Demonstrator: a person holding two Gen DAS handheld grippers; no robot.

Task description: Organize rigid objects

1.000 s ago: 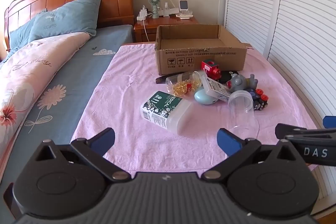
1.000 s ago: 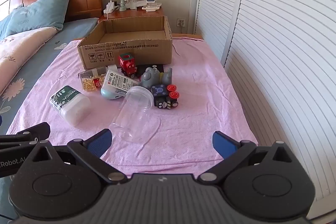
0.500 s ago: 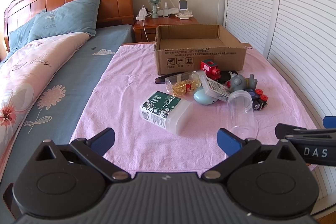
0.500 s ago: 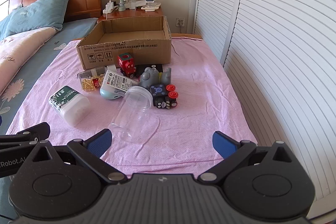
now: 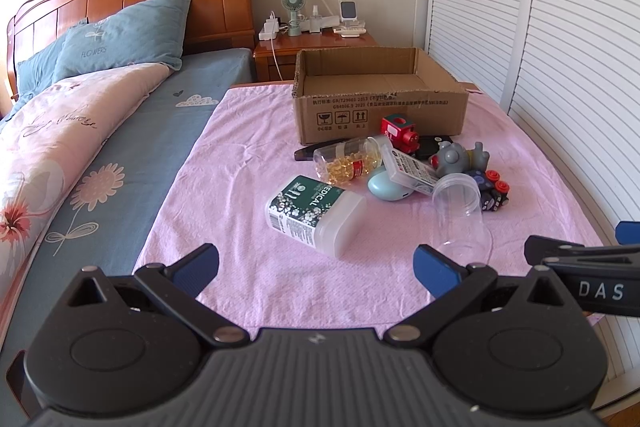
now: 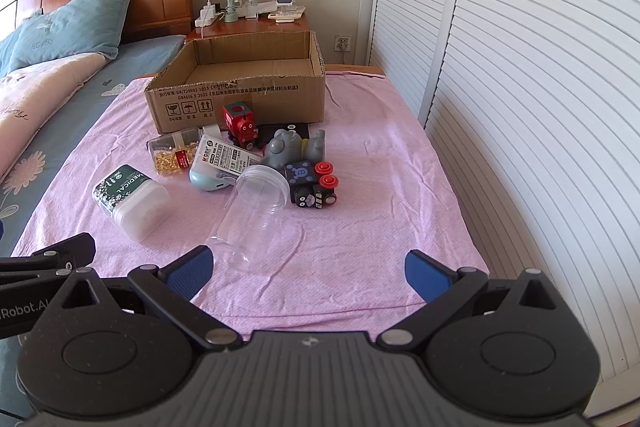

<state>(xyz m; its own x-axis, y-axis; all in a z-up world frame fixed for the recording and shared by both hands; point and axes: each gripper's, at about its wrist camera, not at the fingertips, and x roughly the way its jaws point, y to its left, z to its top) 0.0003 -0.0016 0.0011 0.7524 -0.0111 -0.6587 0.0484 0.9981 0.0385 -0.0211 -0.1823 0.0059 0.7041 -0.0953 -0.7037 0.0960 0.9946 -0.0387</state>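
Toys (image 6: 296,163) cluster before the cardboard box (image 6: 240,95); both claws (image 5: 316,267) (image 6: 308,269) spread apart over bare near cloth (image 6: 360,227).

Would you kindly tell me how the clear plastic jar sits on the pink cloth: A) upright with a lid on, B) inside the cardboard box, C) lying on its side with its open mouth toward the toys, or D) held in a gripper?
C: the clear plastic jar lies on its side on the pink cloth, lidless mouth toward the toys, touched by neither open gripper.

Bright daylight, sharp focus, strong fisheye bending at edges.
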